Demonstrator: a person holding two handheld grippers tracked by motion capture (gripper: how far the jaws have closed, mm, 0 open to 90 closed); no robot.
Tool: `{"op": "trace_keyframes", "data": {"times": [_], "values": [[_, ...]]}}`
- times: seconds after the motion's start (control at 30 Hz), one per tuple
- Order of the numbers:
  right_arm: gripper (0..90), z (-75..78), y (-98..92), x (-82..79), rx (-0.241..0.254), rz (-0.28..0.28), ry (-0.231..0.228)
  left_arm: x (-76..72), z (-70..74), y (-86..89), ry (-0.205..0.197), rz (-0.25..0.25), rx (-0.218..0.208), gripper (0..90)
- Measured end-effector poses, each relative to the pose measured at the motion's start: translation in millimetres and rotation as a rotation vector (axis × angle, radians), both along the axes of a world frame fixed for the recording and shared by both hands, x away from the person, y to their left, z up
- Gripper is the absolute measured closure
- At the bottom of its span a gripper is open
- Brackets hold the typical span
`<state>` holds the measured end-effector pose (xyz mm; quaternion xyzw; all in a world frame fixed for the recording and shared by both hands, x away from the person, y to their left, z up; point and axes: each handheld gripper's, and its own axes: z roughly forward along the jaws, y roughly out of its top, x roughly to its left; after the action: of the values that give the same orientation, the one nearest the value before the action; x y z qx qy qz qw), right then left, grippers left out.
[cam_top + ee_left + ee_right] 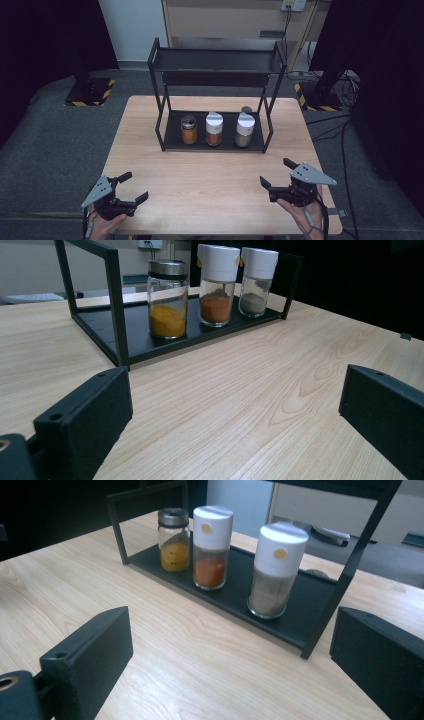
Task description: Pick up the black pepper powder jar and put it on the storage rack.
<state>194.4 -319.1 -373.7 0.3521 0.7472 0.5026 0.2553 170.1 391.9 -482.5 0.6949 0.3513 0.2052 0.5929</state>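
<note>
While three spice jars (214,129) stand on the rack's (172,142) bottom shelf, both grippers (134,186) (278,174) hover spread, grasping nothing, near the bench's (210,175) front corners.

Your rack's top shelf (335,486) is cut off by the frame; a small object (246,109) behind the grey jar (244,131) is half hidden.
</note>
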Motion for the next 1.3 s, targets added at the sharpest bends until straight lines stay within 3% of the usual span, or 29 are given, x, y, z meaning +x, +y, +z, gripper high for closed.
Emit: {"op": "trace_keyframes", "data": {"times": [0.53, 1.3], "values": [[4.3, -35.5, -6.1, 0.2, 0.002, 0.0, 0.065, -0.3, 0.8, -0.6, -0.002, 0.003, 0.013, 0.0], [4.9, -47.8, -9.2, 0.6, 0.006, -0.015, 0.063, -0.7, -0.3, -0.3, -0.019, -0.001, 0.009, 0.0]]}}
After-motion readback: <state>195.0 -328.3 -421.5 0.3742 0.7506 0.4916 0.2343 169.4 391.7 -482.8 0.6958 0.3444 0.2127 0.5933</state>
